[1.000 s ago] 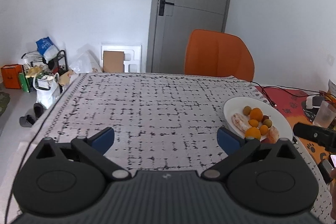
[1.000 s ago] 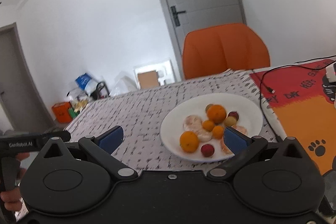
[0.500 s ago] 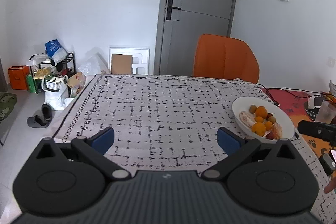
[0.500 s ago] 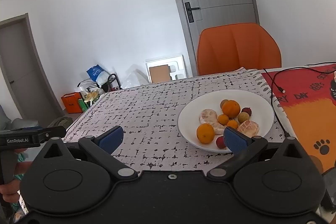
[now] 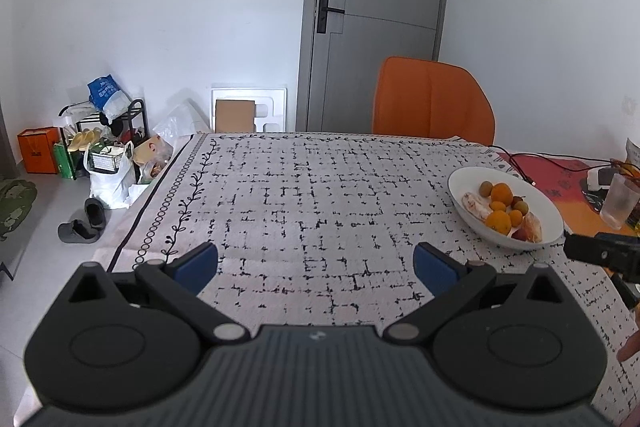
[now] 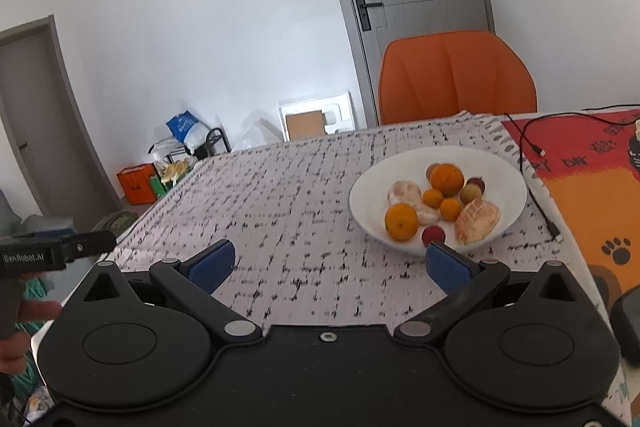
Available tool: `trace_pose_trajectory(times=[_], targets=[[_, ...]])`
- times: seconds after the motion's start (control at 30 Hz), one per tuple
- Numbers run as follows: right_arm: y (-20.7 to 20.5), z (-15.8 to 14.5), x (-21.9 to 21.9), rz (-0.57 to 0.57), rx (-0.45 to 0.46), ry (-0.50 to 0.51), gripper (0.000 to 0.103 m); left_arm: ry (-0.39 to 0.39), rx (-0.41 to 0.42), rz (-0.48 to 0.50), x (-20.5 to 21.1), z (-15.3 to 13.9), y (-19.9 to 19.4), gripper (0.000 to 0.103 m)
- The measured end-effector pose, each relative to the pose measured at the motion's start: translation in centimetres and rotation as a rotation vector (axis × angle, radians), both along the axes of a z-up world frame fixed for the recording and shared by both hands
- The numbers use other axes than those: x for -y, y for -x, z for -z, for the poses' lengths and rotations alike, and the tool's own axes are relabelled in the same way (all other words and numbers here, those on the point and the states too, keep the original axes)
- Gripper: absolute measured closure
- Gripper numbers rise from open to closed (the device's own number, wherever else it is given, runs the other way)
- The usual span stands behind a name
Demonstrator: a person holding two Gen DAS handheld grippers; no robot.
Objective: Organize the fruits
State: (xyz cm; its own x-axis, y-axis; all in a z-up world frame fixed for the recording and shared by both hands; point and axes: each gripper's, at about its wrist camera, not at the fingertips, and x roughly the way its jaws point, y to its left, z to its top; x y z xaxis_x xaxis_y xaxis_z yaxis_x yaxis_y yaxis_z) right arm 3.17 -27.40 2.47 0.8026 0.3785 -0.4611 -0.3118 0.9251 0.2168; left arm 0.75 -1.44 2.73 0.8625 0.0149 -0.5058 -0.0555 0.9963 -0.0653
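Glossy white ceramic-looking plate (image 6: 508, 187), matt woven tablecloth (image 5: 304, 203), smooth orange chair (image 5: 432, 99), clear plastic-looking cup (image 5: 619, 201)

A table (image 5: 320, 195) fills the middle of the view, with a chair (image 5: 432, 103) behind its far edge and a door (image 5: 380, 19) behind the chair. A plate (image 6: 504, 183) sits toward the table's right edge, holding fruits (image 6: 440, 203) piled at its centre. Right of the plate lies a mat (image 6: 592, 187) with a cable (image 6: 532, 143) trailing across it (a glass (image 5: 620, 201) stands on it, further right). On the floor beyond the table's far left corner stands a rack (image 5: 100, 131), with bags (image 5: 108, 175) and slippers (image 5: 86, 221) in front of it.
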Motion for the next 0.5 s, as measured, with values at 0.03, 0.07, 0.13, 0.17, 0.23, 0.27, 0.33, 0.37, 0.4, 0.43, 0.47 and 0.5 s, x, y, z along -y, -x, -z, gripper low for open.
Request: trace_pose_trajectory(times=[0.03,0.07,0.13,0.17,0.23,0.27,0.33,0.37,0.4,0.43,0.47,0.5], targets=[[0.1,0.1,-0.1,0.002,-0.003,0.002,0.000,0.000,0.000,-0.001,-0.1,0.1,0.2,0.000],[0.2,0.3,-0.2,0.003,-0.006,0.004,0.000,-0.003,-0.002,0.000,-0.1,0.2,0.3,0.000],[0.4,0.4,-0.3,0.002,-0.011,0.004,0.000,-0.004,-0.003,0.003,-0.1,0.4,0.4,0.000],[0.5,0.5,-0.4,-0.001,-0.010,0.005,0.000,-0.004,-0.001,0.006,-0.1,0.5,0.5,0.000],[0.8,0.4,-0.6,-0.003,-0.005,0.008,0.000,-0.004,-0.002,0.009,-0.1,0.6,0.7,0.000],[1.0,0.4,-0.6,-0.003,0.000,0.009,0.000,-0.004,-0.003,0.010,-0.1,0.7,0.7,0.000],[1.2,0.3,-0.5,0.003,0.007,0.006,0.000,-0.004,-0.004,0.013,-0.1,0.8,0.8,0.000],[1.2,0.3,-0.5,0.003,0.006,0.005,0.000,-0.005,-0.004,0.012,-0.1,0.8,0.8,0.000],[1.1,0.2,-0.4,0.005,0.006,0.003,0.000,-0.003,-0.004,0.013,-0.1,0.8,0.8,0.000],[1.1,0.2,-0.3,0.006,0.006,0.002,0.000,0.000,-0.006,0.014,-0.1,0.9,0.8,0.000],[1.2,0.2,-0.3,0.005,0.006,0.003,0.000,0.002,-0.008,0.016,0.0,0.9,0.8,0.000],[1.2,0.2,-0.3,0.003,0.008,0.004,0.000,0.005,-0.009,0.017,0.0,0.9,0.8,0.000]])
